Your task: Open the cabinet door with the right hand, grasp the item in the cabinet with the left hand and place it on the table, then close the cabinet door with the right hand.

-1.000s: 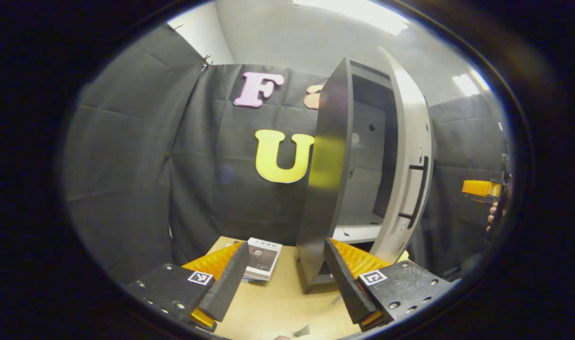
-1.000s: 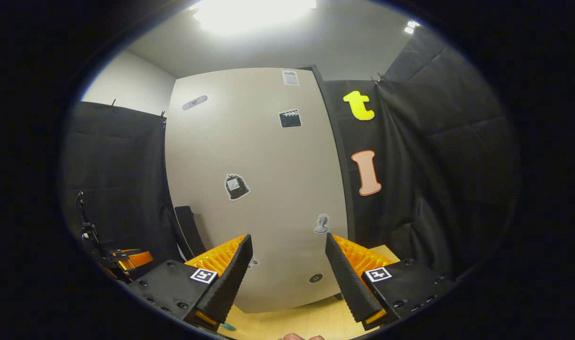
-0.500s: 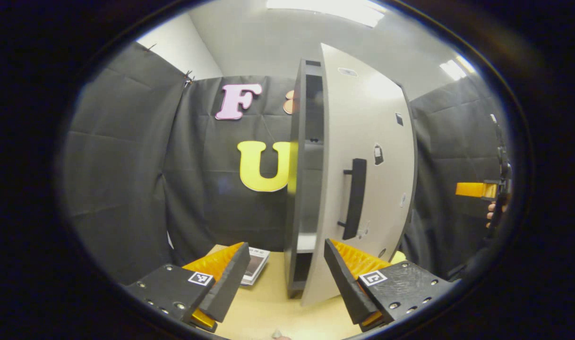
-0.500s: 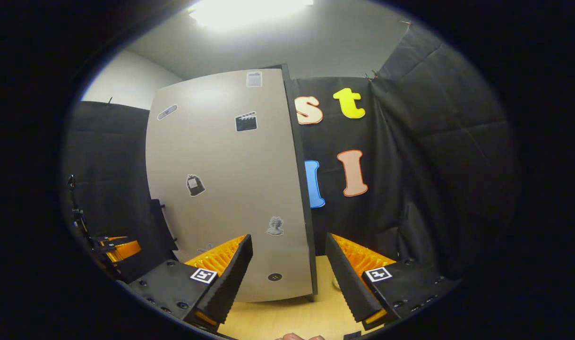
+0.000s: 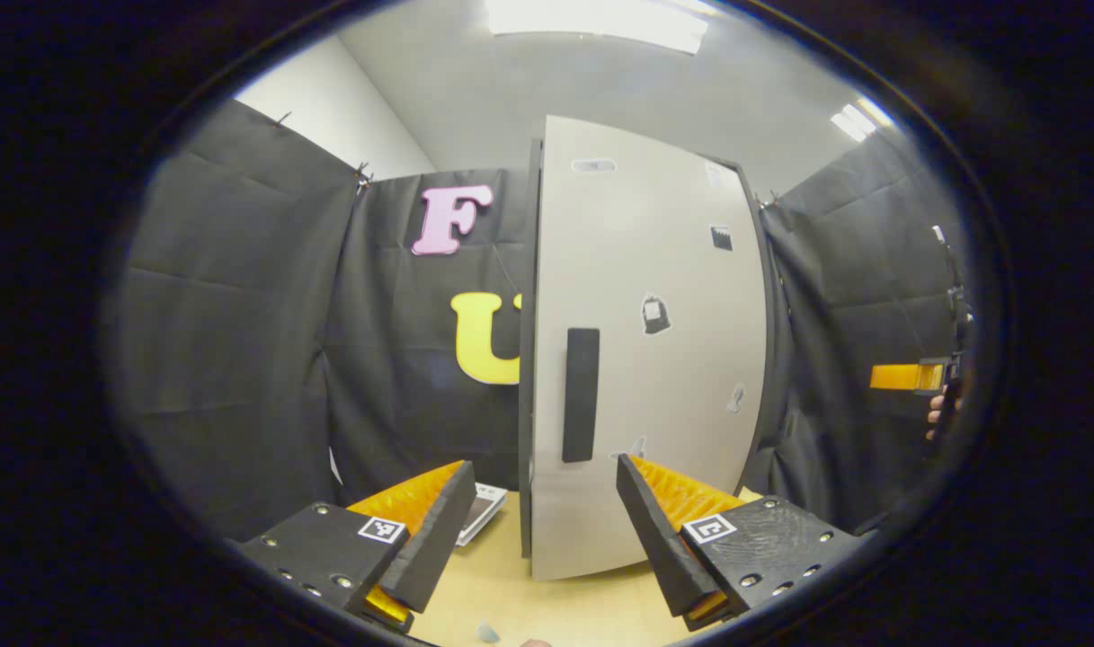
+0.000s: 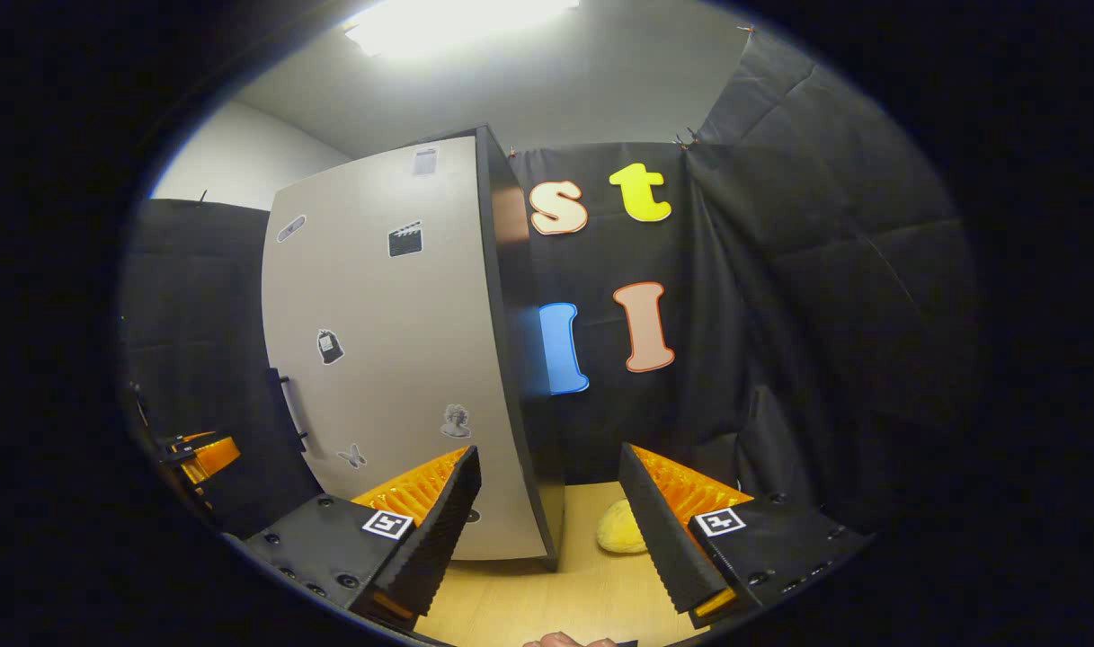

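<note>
On our left gripper [image 5: 539, 530] we see two wedge-shaped fingers with ribbed backs, each on a black block set with silver screws and a small square black-and-white marker. Our right gripper [image 6: 547, 530] looks the same. Far right of the left tongs, some of our fingers [image 5: 938, 412] wrap a dark handle.

Booth is hung w/ black cloth [image 5: 241, 332] on all sides, pinned at the top; a white wall [image 5: 331, 108] is seen above it. Grey ceiling [image 6: 600, 81] is lit by 1 bright panel light [image 6: 457, 13], w/ 2 more panels [image 5: 591, 16] seen overhead. Light wood tabletop [image 5: 555, 607] is seen below.
</note>
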A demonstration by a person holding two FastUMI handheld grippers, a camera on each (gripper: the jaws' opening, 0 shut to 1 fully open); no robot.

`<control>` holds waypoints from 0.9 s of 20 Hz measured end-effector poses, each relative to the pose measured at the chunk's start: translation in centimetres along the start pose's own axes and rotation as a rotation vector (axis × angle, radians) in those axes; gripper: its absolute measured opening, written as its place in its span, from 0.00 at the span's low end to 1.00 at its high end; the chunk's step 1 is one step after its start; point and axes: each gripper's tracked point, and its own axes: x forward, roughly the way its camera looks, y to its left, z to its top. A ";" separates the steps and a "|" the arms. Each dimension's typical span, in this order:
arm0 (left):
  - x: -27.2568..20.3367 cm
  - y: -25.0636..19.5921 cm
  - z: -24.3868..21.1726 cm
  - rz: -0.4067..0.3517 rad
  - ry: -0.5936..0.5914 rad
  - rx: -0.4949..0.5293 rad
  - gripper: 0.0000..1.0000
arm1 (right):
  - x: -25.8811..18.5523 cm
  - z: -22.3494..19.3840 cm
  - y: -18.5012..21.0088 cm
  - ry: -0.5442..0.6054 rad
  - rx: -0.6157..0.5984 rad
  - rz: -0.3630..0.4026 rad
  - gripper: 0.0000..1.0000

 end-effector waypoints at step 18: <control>-2.9 1.9 1.0 0.065 0.003 -0.067 0.94 | -1.2 1.4 -0.3 -0.050 -0.078 -0.004 0.98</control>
